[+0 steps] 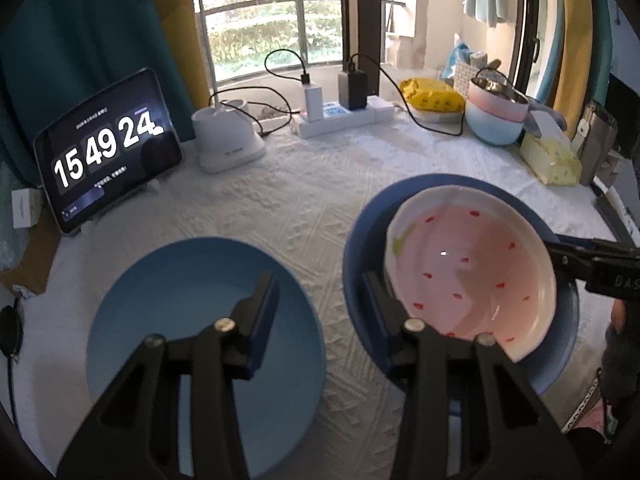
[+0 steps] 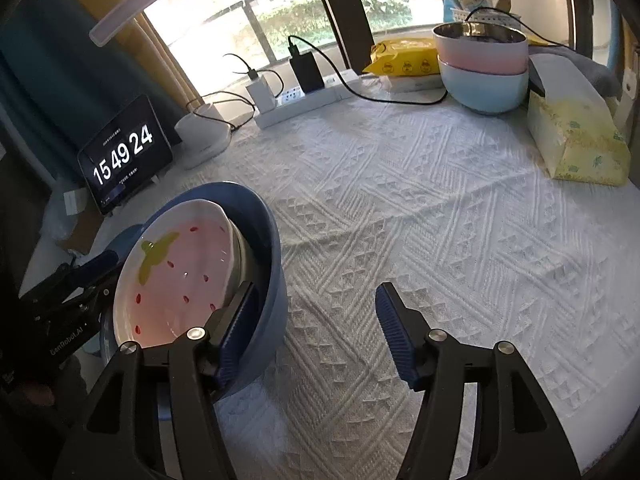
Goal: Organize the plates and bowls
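Note:
A pink strawberry-patterned dish (image 1: 472,264) leans tilted inside a dark blue bowl (image 1: 364,232) on the white cloth. To its left a light blue plate (image 1: 160,300) lies flat. My left gripper (image 1: 320,300) is open. One finger hangs over the light blue plate, the other is inside the dark bowl's near-left rim beside the dish, and neither pad presses. My right gripper (image 2: 316,320) is open too. Its left finger sits inside the dark blue bowl (image 2: 272,280) against the dish (image 2: 172,280), and its right finger is over bare cloth. The bowl's wall stands between its jaws.
At the back right, a pink bowl sits stacked in a light blue one (image 1: 496,116), next to a tissue pack (image 1: 552,156) and a yellow packet (image 1: 432,96). At the back left are a tablet clock (image 1: 108,148), a white lamp base (image 1: 228,136) and a power strip with cables (image 1: 340,116).

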`<state>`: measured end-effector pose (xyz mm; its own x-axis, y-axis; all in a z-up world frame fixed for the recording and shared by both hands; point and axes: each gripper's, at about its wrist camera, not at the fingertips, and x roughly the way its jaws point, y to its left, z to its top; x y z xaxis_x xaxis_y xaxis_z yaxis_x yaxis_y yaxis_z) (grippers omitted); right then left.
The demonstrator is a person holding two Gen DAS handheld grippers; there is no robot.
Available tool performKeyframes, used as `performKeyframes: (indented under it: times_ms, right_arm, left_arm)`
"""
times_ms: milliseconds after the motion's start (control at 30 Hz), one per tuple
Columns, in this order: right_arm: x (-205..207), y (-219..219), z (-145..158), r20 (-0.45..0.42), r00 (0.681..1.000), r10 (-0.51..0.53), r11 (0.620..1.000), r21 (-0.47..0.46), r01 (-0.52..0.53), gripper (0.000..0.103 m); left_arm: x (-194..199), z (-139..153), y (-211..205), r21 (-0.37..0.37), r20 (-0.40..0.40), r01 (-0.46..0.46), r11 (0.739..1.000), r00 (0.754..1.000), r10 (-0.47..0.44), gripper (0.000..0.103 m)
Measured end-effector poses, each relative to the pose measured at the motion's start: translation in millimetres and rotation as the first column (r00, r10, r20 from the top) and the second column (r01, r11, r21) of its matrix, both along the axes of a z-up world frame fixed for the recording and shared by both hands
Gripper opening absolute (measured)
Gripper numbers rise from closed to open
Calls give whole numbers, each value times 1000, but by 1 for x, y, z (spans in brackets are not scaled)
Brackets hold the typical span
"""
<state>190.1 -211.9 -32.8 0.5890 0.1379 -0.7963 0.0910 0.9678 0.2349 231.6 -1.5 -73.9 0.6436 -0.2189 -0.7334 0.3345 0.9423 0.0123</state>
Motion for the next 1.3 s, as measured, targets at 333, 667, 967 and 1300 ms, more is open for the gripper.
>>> performKeyframes:
  times_ms: [333, 667, 967, 1300]
  right_arm:
    - [-2, 12, 7, 42, 999, 20, 1000, -7, -19, 34]
    - [0, 27, 17, 66, 998, 16, 1000, -22, -15, 15]
    - [1, 26, 19, 51, 999, -17, 1000, -11, 18, 14]
    - [-1, 22, 23, 55, 998, -30, 998, -47, 33, 13]
  left_arm:
    - [-13, 0, -15, -8, 54, -16, 1000, 998, 16, 8]
    - [-12, -2, -11, -53, 48, -32, 998, 998, 34, 7]
    - [-13, 0, -11, -72, 37, -43, 996, 998, 46, 7]
    - [-18, 4, -19, -71, 48, -24, 997, 998, 27, 8]
